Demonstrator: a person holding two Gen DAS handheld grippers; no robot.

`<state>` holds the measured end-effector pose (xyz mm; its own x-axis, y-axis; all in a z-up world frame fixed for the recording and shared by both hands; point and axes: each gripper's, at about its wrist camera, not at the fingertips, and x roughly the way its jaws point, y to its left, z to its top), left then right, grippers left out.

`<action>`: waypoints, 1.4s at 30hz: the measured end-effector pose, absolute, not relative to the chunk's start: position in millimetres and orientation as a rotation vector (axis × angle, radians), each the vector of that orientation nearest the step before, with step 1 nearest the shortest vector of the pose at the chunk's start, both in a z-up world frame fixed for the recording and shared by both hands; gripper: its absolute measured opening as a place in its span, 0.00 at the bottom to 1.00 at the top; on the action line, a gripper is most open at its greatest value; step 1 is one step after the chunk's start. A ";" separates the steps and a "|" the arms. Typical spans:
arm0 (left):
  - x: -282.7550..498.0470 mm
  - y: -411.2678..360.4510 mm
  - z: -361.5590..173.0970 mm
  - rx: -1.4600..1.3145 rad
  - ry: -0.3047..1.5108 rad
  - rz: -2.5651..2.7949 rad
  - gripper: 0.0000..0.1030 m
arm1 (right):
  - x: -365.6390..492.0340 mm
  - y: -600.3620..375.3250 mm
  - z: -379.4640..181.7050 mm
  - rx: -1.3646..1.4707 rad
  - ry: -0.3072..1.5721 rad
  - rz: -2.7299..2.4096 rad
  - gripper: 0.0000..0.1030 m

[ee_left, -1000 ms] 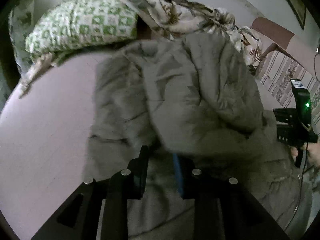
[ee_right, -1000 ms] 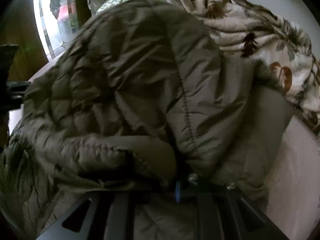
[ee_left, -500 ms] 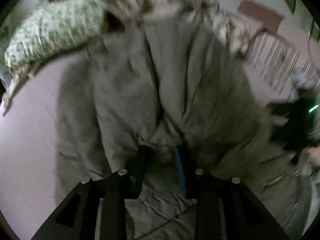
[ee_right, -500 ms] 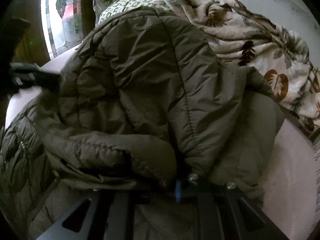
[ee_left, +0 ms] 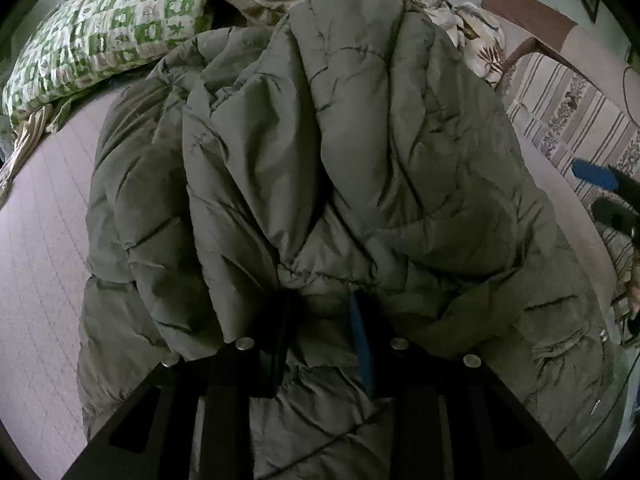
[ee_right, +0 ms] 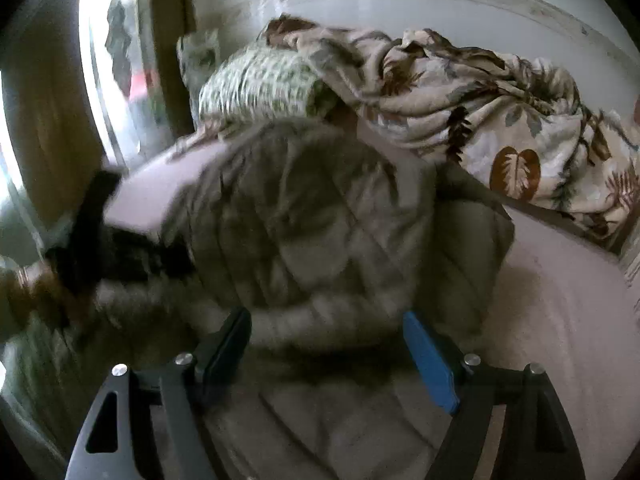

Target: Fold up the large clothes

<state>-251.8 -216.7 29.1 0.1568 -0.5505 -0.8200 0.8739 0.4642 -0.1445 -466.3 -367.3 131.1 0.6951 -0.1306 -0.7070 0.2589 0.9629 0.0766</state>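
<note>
Jacket (ee_left: 340, 152) pinched in left gripper (ee_left: 320, 316) — right gripper (ee_right: 328, 344) jaws just opened wide.

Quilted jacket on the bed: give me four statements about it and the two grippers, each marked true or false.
1. The left gripper pinches a fold of the olive quilted jacket. True.
2. The right gripper is clamped shut on the jacket. False: its jaws have just been opening and stand wide apart.
3. A green patterned pillow lies beyond the jacket. True.
4. The jacket lies on a wooden floor. False: it lies on a pale pink bed sheet.
</note>
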 end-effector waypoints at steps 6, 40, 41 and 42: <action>-256.0 -226.2 24.1 0.420 0.955 -1.057 0.29 | -402.2 -367.4 103.2 0.243 0.857 -0.222 0.79; -245.0 -193.9 12.8 0.282 0.987 -1.090 0.29 | -271.1 -409.2 89.1 0.396 1.022 -0.336 0.79; -243.3 -191.0 12.4 0.277 0.987 -1.094 0.29 | -263.3 -415.7 71.0 0.408 1.079 -0.364 0.80; -241.8 -187.7 12.1 0.272 0.989 -1.096 0.29 | -258.3 -417.9 60.4 0.399 1.101 -0.376 0.81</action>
<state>-241.8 -187.7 12.1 0.1004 -0.6170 -0.7805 0.8395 0.4735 -0.2664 -258.3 -417.9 60.4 0.4043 -0.0945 -0.9097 0.4816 0.8676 0.1239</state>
